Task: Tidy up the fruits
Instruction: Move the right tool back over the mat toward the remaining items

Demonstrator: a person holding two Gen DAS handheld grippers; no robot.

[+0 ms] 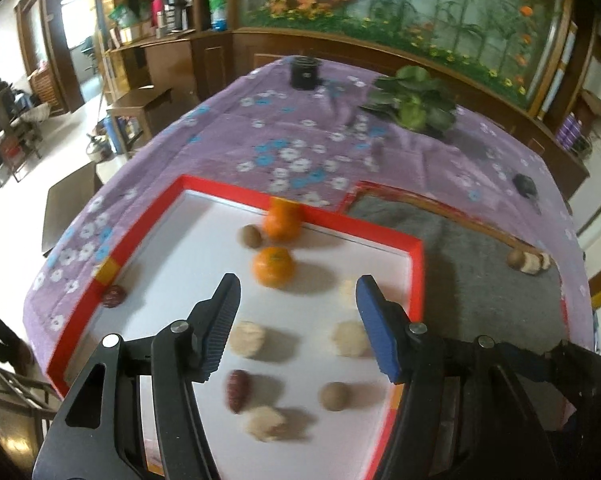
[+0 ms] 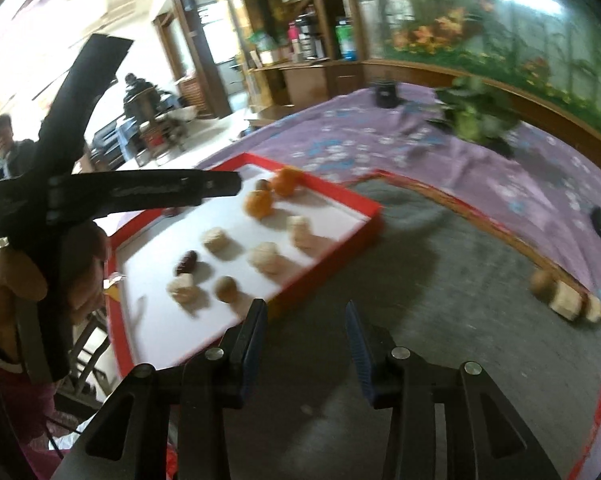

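Observation:
A red-rimmed white tray (image 1: 416,280) holds two oranges (image 1: 273,266), several pale lumpy fruits (image 1: 247,338), a dark red date (image 1: 238,390) and a brown round fruit (image 1: 334,396). My left gripper (image 1: 296,284) hangs open above the tray's middle with nothing between its fingers. To the right lies a grey mat (image 2: 440,300) with a brown fruit (image 2: 542,280) and pale pieces (image 2: 566,300) at its far edge. My right gripper (image 2: 305,308) is open and empty over the mat, just right of the tray (image 2: 332,264).
A purple flowered cloth (image 1: 300,136) covers the table. A leafy plant (image 1: 414,104), a black jar (image 1: 305,72) and a small dark object (image 1: 524,186) stand at the back. A hand (image 2: 28,276) grips the left tool's black frame. A person (image 2: 4,140) stands far left.

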